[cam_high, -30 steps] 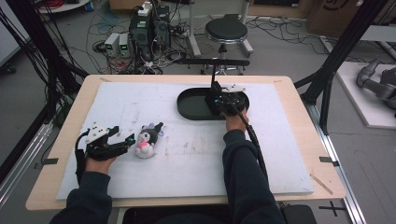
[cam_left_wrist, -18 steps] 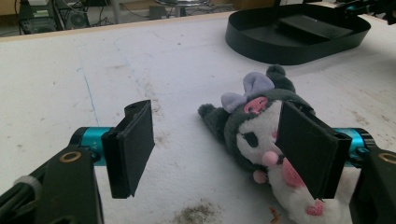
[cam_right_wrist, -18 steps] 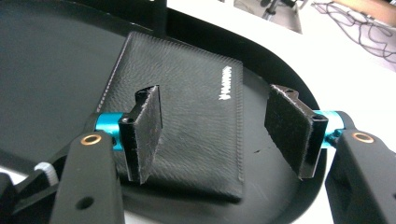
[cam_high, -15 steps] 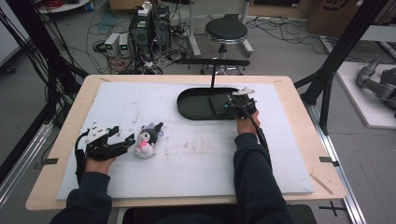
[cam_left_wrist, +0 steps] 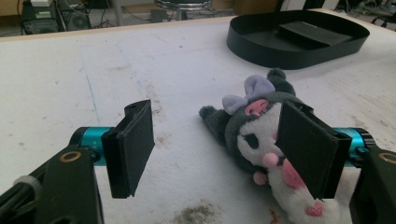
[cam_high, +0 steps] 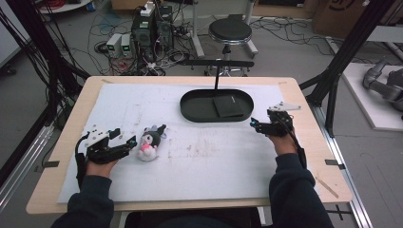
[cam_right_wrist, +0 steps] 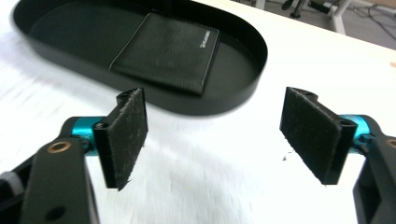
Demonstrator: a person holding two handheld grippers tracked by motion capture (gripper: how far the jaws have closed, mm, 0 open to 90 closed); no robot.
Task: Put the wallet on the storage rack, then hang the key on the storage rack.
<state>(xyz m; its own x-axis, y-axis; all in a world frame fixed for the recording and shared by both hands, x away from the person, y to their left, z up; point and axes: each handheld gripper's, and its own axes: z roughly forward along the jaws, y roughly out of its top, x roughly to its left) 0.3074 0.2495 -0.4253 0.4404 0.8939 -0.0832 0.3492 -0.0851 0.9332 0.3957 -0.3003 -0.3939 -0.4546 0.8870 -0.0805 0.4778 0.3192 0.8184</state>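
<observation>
**Pulling back from the tray, wallet left inside**

Retreating toward the right edge of the tabletop (cam_high: 199,175), the right gripper (cam_high: 264,126) has left the tray (cam_high: 190,107) with fingers released and empty — the wallet (cam_high: 229,106) now lies flat inside, so that placement looks done. Wide bare room lies between the hands. The left gripper (cam_high: 124,144), fingers spread, rests just beside the plush toy (cam_high: 149,142).

- The bench (cam_high: 304,102) has a pale wood edge under a matt white sheet (cam_high: 199,171), scuffed and stained.
- The tray (cam_right_wrist: 243,70) looks like matt black plastic.
- The wallet (cam_right_wrist: 168,49) is finely textured black.
- The toy (cam_left_wrist: 261,140) is soft plush.
- The gripper pads (cam_right_wrist: 128,135) are rough black felt.
</observation>
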